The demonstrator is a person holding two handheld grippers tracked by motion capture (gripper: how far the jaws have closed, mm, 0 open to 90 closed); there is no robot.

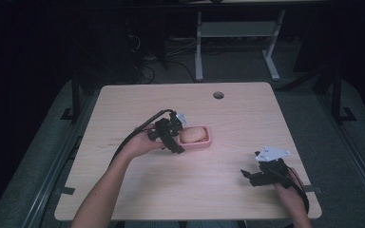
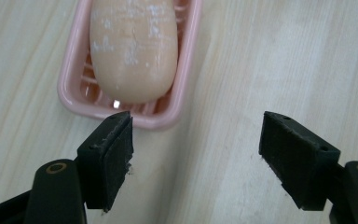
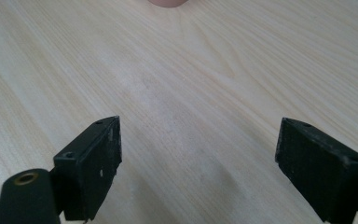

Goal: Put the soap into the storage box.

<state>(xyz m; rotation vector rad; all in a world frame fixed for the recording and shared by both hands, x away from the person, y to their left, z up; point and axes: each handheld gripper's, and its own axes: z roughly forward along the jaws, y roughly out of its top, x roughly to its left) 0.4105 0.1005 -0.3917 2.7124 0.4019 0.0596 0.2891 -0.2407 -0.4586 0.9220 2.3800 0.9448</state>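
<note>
The high view looks forward and down over the whole counter point(image 1: 180, 190). Each gripper view sits close, low over the wood. All three share the pink dish point(image 2: 77, 95).

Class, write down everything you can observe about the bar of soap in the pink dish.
The bar of soap is a rounded oblong, pale peach, with a smooth waxy-looking surface flecked with white dried residue. It lies flat and lengthwise in the pink soap dish, resting on its slatted floor, near the middle of the wooden table. The left gripper sits just short of the dish's near end, jaws open, touching neither soap nor dish as far as shown.
</note>
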